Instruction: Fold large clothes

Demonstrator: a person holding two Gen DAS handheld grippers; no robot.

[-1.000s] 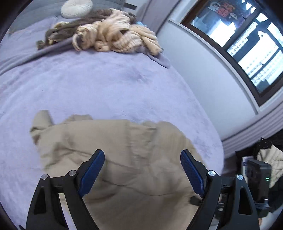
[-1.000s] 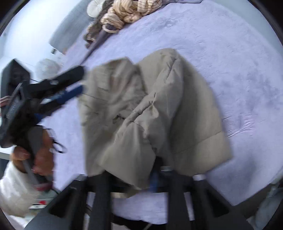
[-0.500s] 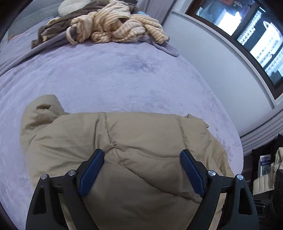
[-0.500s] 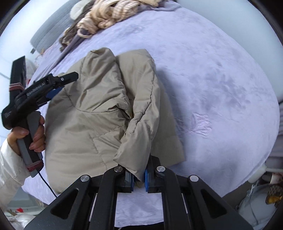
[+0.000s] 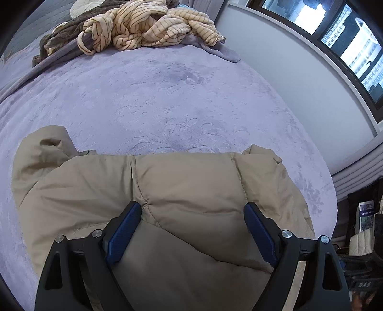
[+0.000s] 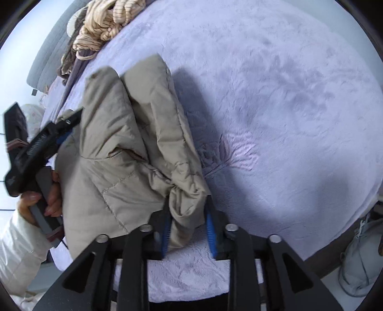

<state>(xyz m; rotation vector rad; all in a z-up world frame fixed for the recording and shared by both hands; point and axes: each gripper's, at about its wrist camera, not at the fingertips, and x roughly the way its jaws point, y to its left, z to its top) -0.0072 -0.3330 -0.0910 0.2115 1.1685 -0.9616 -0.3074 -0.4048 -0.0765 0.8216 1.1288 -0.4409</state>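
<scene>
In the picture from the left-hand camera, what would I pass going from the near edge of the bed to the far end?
Left tool, open above the beige puffer jacket → bare stretch of lilac bedspread → heap of cream striped clothes → round white cushion.

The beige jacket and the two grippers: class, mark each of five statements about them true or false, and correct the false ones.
1. The jacket lies on a lilac blanket. True.
2. The left gripper is clamped on a sleeve. False: its jaws stand wide apart above the jacket, gripping nothing.
3. A sleeve end sits between the right gripper's jaws. True; they are opening.
4. A striped cloth is heaped at the blanket's far end. True.
5. The jacket is zipped and hanging upright. False: it lies bunched on the blanket.
</scene>
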